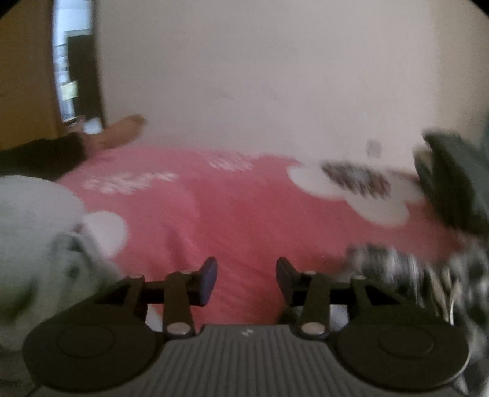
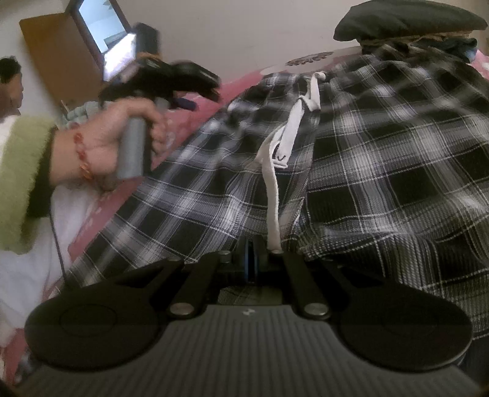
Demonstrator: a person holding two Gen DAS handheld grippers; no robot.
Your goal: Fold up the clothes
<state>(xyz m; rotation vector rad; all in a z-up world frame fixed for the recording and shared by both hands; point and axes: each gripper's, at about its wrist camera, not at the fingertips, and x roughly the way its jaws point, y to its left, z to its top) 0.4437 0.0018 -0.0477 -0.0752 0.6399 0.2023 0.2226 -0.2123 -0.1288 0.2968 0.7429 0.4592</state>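
Black-and-white plaid trousers (image 2: 382, 158) with a white drawstring (image 2: 276, 189) lie spread over the pink bed cover (image 2: 211, 103). My right gripper (image 2: 255, 259) is shut on the trousers' near edge, close to the drawstring's lower end. My left gripper (image 1: 247, 279) is open over the pink cover (image 1: 232, 213), with nothing between its fingers; a blurred bit of the plaid cloth (image 1: 428, 274) shows at the right. In the right wrist view a hand holds the left gripper (image 2: 195, 91) above the trousers' left side.
A pile of dark clothes (image 2: 409, 21) sits at the far end of the bed. A pale green garment (image 1: 39, 232) lies at the left. Another person's arm (image 1: 122, 131) rests on the bed's far left corner. A brown wardrobe (image 2: 61, 58) stands behind.
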